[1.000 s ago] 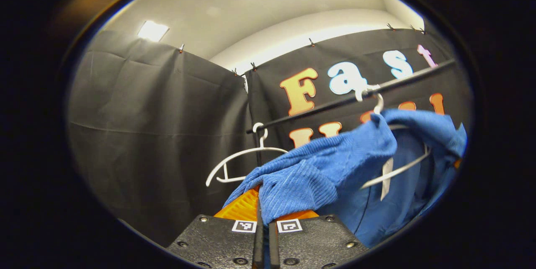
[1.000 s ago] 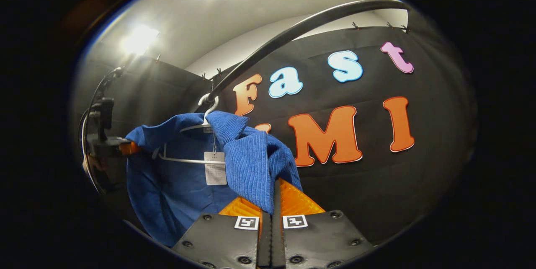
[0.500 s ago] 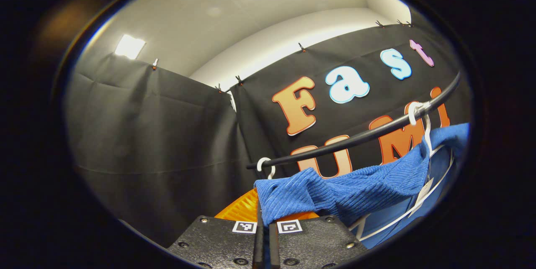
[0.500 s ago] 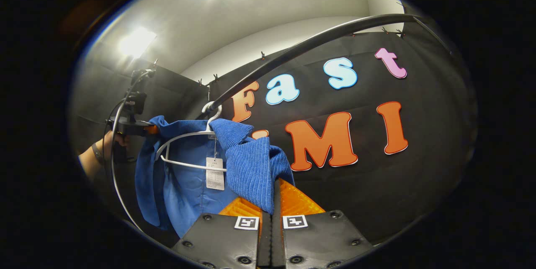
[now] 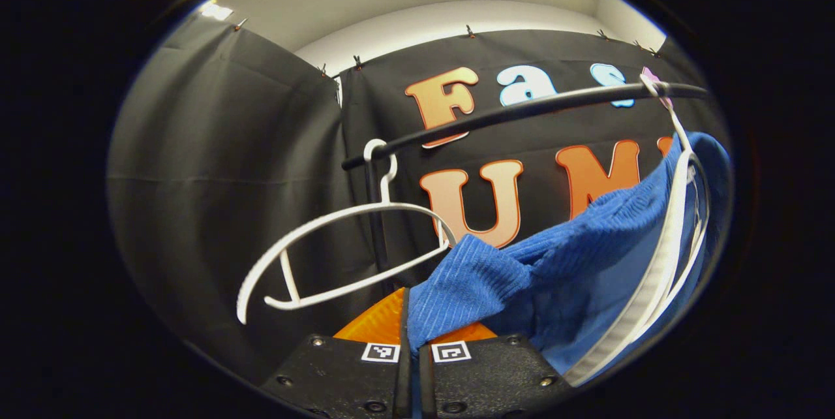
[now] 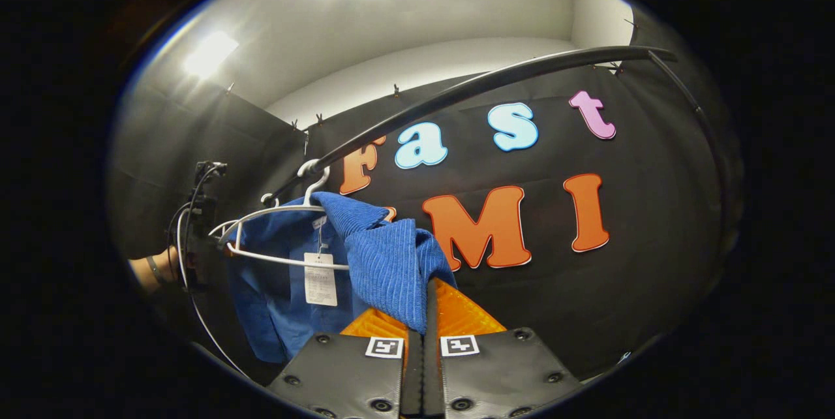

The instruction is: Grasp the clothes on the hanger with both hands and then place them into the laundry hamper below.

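A blue ribbed garment [image 5: 561, 269] hangs partly on a white hanger [image 5: 675, 223] hooked over the black rail [image 5: 522, 109]. My left gripper [image 5: 406, 307] is shut on one bunched edge of the cloth. In the right gripper view the blue garment [image 6: 385, 256] drapes over the hanger's right end, while the white hanger [image 6: 274, 213] shows a bare left arm. My right gripper [image 6: 428, 296] is shut on the cloth's other side. Far off at the left stands the left gripper [image 6: 196, 230], held by a hand [image 6: 149, 270]. A paper tag [image 6: 319, 279] dangles inside the garment.
A second white hanger [image 5: 339, 246] hangs bare on the rail's left end beside a black upright post [image 5: 375, 223]. The rail [image 6: 470, 87] curves overhead in the right gripper view. Black cloth walls close the booth behind and to the left.
The left gripper has pulled its side of the garment down off the hanger, baring that arm. Both views have tilted lower, and the empty hanger now looms closer on the left.
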Motion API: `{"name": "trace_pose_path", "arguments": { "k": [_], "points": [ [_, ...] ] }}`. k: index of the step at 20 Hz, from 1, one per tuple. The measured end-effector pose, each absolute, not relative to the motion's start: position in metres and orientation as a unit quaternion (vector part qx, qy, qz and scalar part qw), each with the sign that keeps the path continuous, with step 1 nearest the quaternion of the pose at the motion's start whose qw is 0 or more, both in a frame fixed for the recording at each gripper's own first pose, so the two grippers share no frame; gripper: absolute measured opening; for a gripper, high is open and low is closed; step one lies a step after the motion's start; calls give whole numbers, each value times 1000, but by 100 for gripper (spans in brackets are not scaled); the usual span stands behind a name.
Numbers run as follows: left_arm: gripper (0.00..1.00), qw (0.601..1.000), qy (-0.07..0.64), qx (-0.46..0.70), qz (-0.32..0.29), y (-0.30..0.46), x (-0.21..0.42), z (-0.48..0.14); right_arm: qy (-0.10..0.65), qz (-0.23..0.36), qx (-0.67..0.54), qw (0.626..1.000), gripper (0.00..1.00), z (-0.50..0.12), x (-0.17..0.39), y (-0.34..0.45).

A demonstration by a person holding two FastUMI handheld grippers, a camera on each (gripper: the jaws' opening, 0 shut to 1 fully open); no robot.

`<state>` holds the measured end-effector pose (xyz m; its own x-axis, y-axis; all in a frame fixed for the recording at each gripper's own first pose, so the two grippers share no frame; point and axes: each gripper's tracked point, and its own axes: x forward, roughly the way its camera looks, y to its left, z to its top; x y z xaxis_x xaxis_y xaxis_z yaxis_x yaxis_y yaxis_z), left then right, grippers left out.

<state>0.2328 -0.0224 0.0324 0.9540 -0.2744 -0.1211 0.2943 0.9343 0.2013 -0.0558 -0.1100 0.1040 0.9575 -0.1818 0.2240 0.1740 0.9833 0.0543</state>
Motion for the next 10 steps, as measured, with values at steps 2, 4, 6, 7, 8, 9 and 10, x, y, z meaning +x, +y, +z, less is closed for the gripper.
{"name": "trace_pose_path", "arguments": {
  "k": [2,4,6,7,8,9,10],
  "points": [
    [5,981,73,101,-150,-25,221,0,-124,-110,17,986,8,114,-42,-126],
    [5,979,90,97,-155,-32,204,-33,-133,-141,21,981,7,120,-26,-152],
    [5,977,99,100,-162,-43,180,-61,-132,-167,32,977,8,114,-17,-172],
    [5,975,101,102,-167,-51,168,-72,-130,-176,34,975,8,111,-15,-181],
    [5,975,104,97,-173,-58,156,-83,-130,-190,29,973,8,110,-12,-192],
    [5,973,109,84,-184,-68,146,-91,-131,-203,18,970,7,111,-9,-206],
    [5,972,112,68,-194,-79,137,-96,-131,-219,4,967,8,112,-4,-221]
  ]
}}
